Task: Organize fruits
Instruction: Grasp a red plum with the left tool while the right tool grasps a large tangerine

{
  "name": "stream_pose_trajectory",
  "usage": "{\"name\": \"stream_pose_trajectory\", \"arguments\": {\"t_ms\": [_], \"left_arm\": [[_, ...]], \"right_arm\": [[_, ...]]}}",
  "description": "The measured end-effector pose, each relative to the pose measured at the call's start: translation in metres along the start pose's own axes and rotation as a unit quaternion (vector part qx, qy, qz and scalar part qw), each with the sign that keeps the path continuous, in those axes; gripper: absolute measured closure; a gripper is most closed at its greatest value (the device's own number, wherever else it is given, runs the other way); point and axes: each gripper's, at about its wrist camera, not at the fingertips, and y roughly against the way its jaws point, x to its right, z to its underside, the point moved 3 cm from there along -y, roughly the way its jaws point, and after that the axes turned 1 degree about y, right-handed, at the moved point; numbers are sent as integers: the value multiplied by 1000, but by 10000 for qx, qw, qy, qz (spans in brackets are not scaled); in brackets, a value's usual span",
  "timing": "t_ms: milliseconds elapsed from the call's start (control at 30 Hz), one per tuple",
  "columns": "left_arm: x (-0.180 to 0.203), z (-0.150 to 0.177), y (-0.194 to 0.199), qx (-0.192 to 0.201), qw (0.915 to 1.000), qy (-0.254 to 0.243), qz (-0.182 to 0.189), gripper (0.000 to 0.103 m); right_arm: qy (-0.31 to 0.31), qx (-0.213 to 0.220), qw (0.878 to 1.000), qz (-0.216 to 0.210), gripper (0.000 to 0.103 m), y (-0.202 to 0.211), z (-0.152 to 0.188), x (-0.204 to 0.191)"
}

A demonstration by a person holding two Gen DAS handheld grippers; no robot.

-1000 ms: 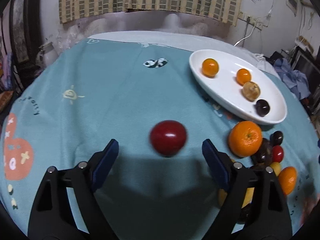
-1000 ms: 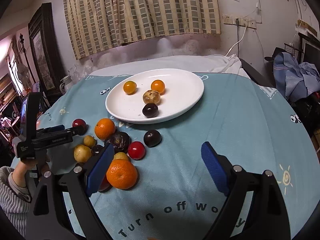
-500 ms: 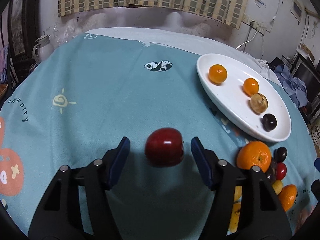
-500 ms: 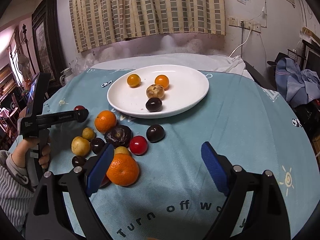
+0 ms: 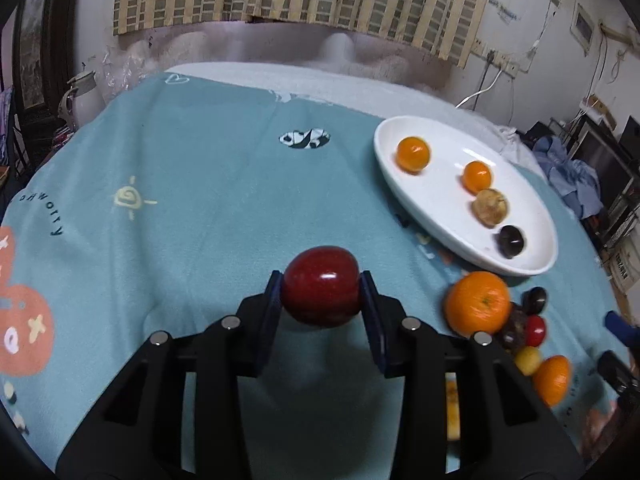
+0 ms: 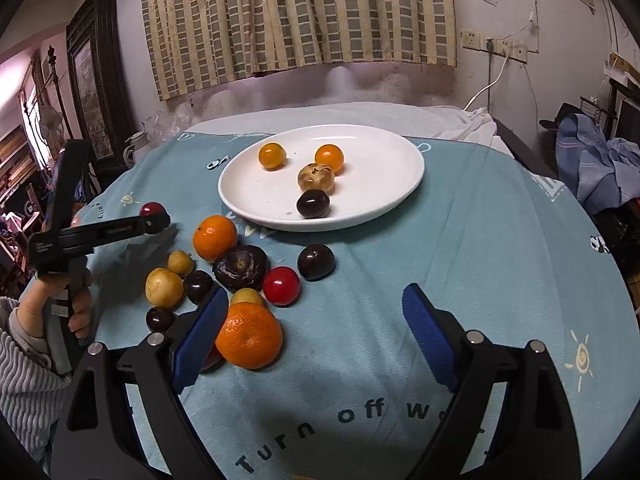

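My left gripper (image 5: 321,294), jaws just closing, pinches the red apple (image 5: 320,291) across its middle; smooth, firm, slippery. Right gripper (image 6: 314,332) gapes empty.

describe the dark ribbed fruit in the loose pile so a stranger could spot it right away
Start at the white plate on the teal tablecloth, then drop to the loose pile of fruit just in front of its near rim. The dark purple ribbed fruit sits mid-pile, beside the tangerine. Unlike its smooth, glossy neighbours, it is flattened, dull and grooved like a small pumpkin.
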Motion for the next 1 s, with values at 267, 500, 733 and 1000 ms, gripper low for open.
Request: {"name": "stream_pose_trajectory", "arguments": {"t_ms": [267,500,733,1000], "left_arm": [[31,34,60,377,9983,-423,147,64],[43,41,53,195,9977,-565,334,64],[46,43,53,180,9976,-595,314,64],[42,46,40,-16,9980,-594,233,64]], "right_arm": [[31,-407,9987,-315,38,-12,9,-7],[242,-447,9978,-425,39,-20,16,-22],[221,-566,9958,-683,56,-29,20,-34],[-271,-834,9903,-1075,59,-38,23,-25]]}}
